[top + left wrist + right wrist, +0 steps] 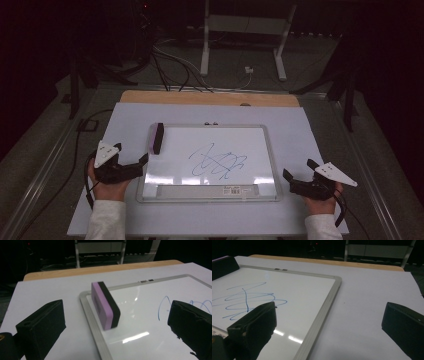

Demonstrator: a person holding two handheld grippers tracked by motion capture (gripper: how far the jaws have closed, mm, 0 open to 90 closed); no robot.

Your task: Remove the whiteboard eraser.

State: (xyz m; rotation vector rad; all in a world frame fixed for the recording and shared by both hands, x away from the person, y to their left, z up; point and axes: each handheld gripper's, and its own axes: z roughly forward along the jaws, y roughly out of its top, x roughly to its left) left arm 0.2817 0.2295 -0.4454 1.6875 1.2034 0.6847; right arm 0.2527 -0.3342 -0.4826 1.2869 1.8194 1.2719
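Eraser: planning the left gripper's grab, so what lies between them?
Nothing: in the left gripper view, bare whiteboard frame separates the open left gripper from the eraser.

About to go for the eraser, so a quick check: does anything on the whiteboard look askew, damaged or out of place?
Nothing damaged or spilled. The eraser stands on its narrow edge at the whiteboard's left frame instead of lying flat, so it could tip. A blue scribble marks the middle. Both the left gripper and right gripper are open and empty.

An eraser (157,138) stands on edge at the whiteboard's (210,196) ten o'clock corner. Bare worktop (310,135) runs at three and nine o'clock.
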